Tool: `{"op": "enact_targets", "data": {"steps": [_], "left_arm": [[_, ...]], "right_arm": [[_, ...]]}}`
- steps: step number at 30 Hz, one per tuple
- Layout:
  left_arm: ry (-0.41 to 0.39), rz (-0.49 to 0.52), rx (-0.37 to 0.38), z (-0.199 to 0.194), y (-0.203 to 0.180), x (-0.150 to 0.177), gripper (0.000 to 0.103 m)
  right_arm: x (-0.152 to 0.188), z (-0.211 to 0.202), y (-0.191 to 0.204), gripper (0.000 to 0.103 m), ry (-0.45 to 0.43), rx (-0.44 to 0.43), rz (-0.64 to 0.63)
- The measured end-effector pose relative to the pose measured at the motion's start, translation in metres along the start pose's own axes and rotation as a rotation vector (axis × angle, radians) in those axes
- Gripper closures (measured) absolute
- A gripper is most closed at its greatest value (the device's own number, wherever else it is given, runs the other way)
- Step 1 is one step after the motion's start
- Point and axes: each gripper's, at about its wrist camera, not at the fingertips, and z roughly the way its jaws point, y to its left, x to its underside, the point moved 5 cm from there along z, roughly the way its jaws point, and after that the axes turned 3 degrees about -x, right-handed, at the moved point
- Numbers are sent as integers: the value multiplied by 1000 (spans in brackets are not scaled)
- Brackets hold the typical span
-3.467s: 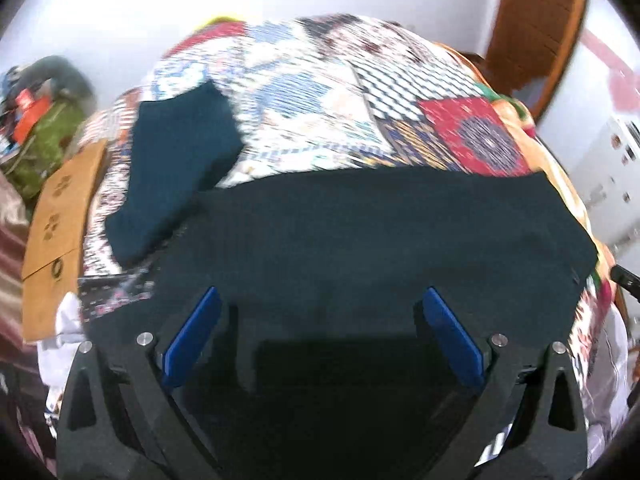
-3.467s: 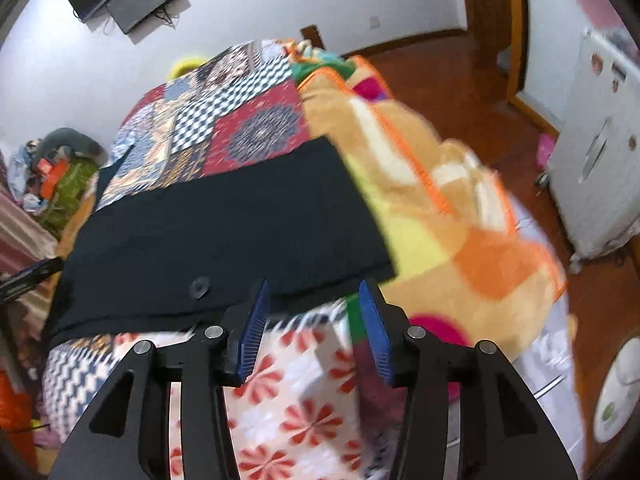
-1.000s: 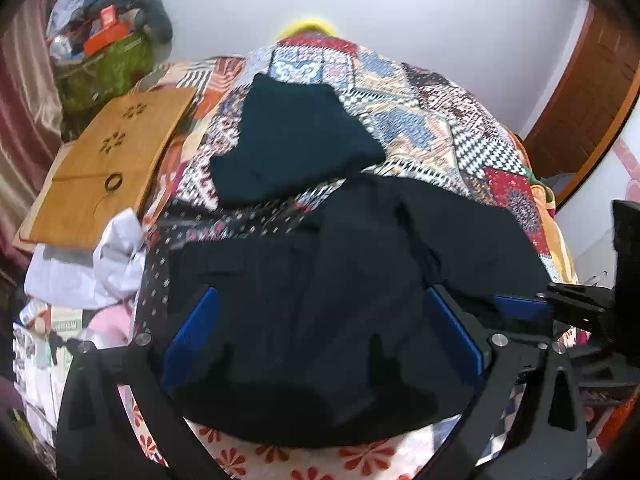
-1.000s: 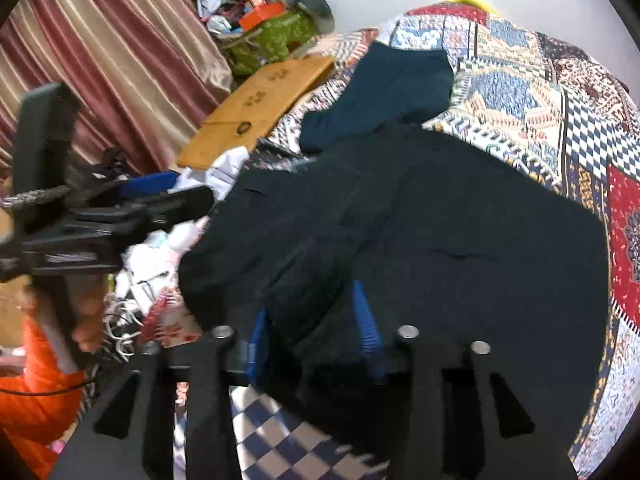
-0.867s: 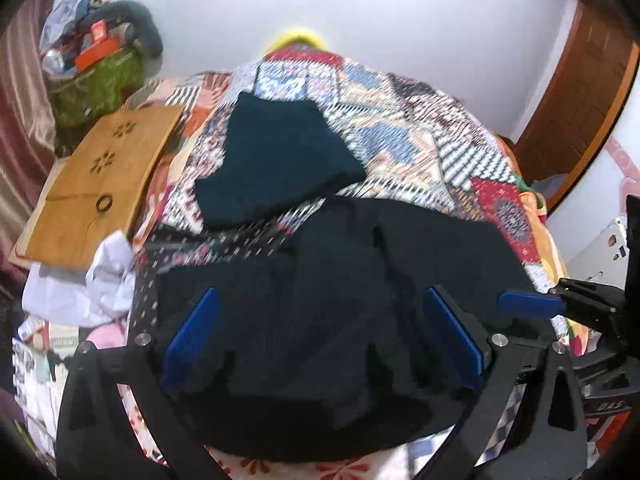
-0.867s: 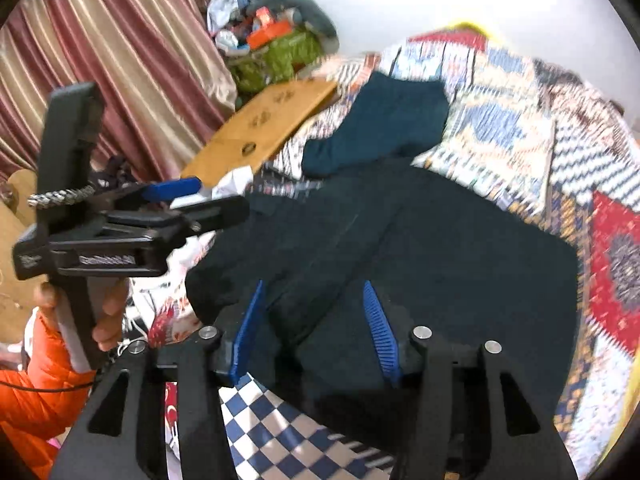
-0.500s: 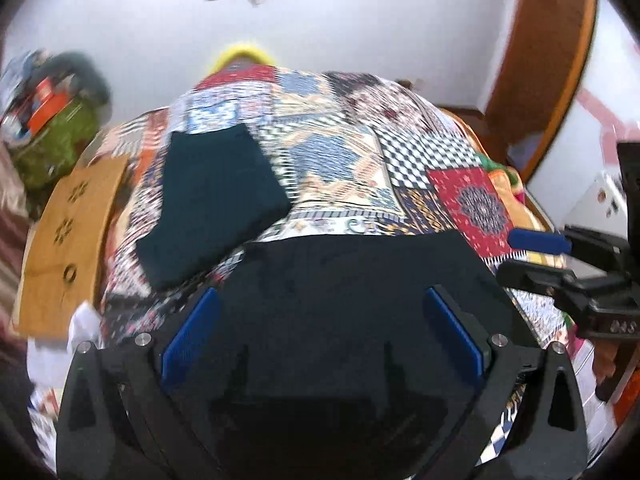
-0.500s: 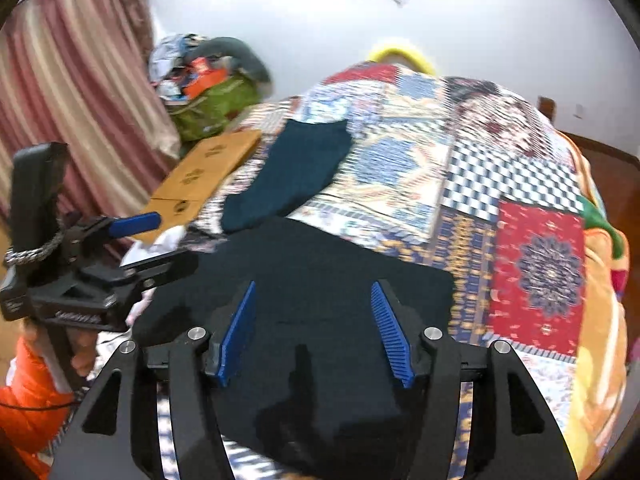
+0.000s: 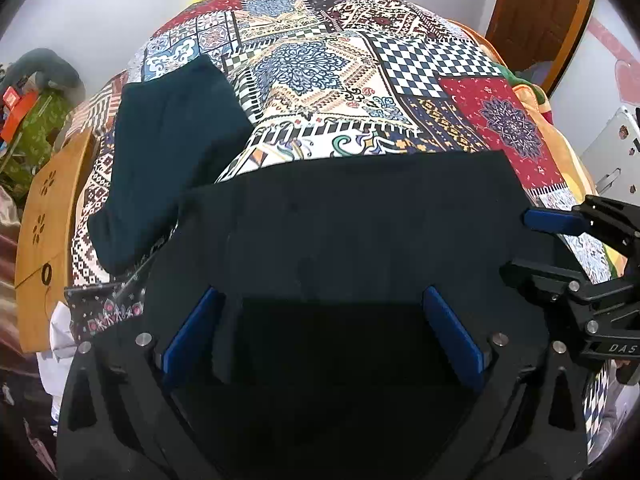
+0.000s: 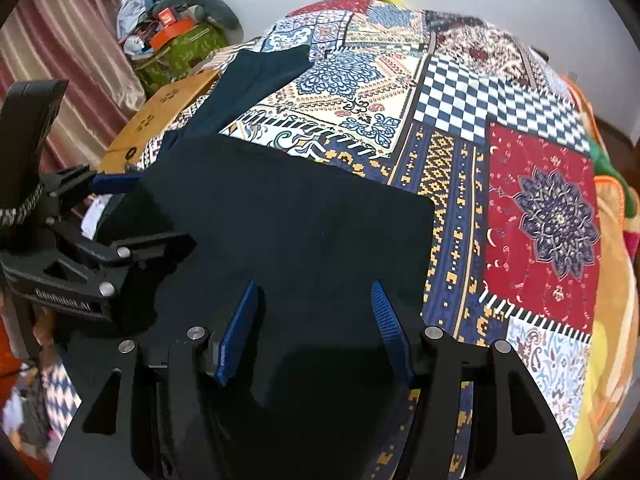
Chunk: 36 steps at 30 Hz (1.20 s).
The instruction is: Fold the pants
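— Pants (image 9: 360, 220): where were they?
— Lying flat in a dark rectangle on the patchwork bed (image 9: 420, 80), just beside a teal garment (image 9: 168, 148).
— Claws?
— Left claw (image 9: 320, 332) stood wide apart above the cloth. Right claw (image 10: 316, 328) had just been opening, its pads clear of the fabric.

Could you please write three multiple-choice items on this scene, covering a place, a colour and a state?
1. Where does the teal folded garment lie relative to the black pants?
A. beyond their left corner
B. underneath them
C. on the floor

2. What colour are the pads of the right hand-held gripper?
A. red
B. blue
C. white

3. How do the black pants lie on the quilt?
A. crumpled
B. hanging
C. folded flat

Answers: A, it sits up-left of them; B, blue strips show; C, straight edges, smooth top.
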Motion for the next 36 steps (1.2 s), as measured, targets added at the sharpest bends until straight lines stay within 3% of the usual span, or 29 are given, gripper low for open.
{"op": "enact_targets", "data": {"steps": [7, 15, 21, 27, 31, 36], "left_arm": [[-65, 15, -64, -21, -2, 24, 0], [-106, -72, -45, -36, 4, 47, 0], [-134, -47, -93, -59, 9, 59, 0], [-224, -170, -139, -107, 57, 68, 0], [-274, -285, -173, -138, 104, 85, 0], [-229, -401, -163, -139, 146, 121, 0]], "right_arm": [[17, -17, -3, 48, -14, -2, 34], [43, -33, 1, 44, 5, 50, 35], [45, -50, 5, 44, -8, 81, 32], [16, -77, 33, 44, -114, 71, -35], [-4, -92, 63, 44, -204, 14, -75], [-20, -82, 103, 44, -242, -66, -122]]}}
